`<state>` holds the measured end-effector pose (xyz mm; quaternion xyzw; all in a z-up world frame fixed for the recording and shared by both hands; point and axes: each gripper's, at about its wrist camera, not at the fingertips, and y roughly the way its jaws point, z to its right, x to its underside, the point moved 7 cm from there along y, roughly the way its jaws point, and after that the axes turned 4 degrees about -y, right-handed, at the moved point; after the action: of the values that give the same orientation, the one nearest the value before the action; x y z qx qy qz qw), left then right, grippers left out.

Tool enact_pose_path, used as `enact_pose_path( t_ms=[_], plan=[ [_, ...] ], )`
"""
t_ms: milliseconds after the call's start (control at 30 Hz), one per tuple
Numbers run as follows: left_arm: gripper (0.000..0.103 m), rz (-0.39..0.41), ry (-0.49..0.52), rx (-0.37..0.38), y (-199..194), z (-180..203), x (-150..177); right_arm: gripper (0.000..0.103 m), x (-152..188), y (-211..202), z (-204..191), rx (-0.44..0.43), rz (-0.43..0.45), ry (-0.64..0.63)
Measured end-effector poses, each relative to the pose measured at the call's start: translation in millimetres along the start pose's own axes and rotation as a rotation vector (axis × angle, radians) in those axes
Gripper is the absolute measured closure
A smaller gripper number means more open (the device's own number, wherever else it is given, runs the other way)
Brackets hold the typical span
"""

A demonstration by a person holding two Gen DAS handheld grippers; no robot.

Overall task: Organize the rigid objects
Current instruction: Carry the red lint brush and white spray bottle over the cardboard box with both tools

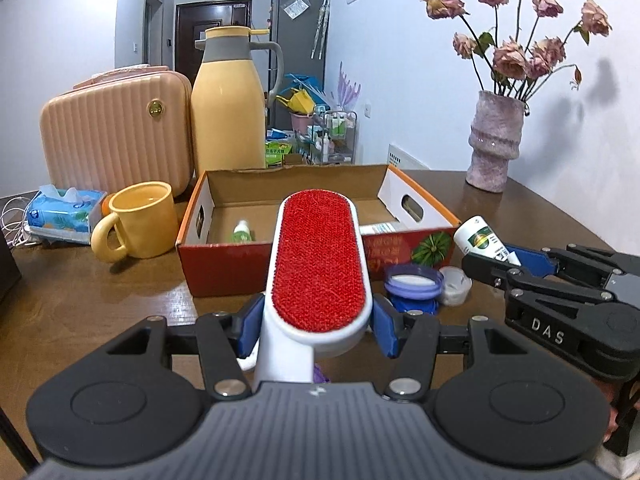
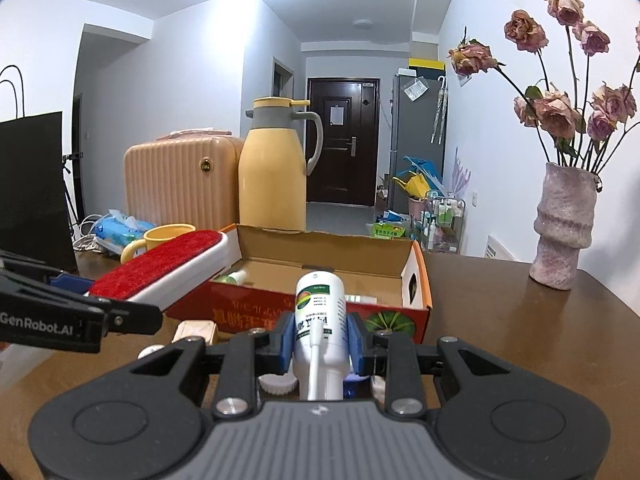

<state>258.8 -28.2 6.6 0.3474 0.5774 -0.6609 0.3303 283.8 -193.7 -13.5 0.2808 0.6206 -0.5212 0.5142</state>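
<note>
Readable: "DAS" in white capitals on the black finger arm of the right gripper (image 1: 500,258), at the right of the left wrist view. "GenRobot.AI" in white on the black arm of the left gripper (image 2: 76,282), at the left edge of the right wrist view. Chinese print, upside down, on the near red wall of the cardboard box (image 2: 256,314), too distorted to make out. Small label print on the white spray bottle (image 2: 320,308), illegible.
</note>
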Motion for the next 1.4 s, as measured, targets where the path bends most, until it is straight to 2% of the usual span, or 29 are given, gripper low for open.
enact_pose_path(
  t_ms=[733,1400],
  plan=[
    [0.047,0.063,-0.050,-0.023,49,-8,-56,0.076,-45,59,15,0.025,0.058,0.035],
    [0.047,0.051,-0.084,-0.040,105,-20,-83,0.076,-55,125,34,0.049,0.027,0.083]
  ],
)
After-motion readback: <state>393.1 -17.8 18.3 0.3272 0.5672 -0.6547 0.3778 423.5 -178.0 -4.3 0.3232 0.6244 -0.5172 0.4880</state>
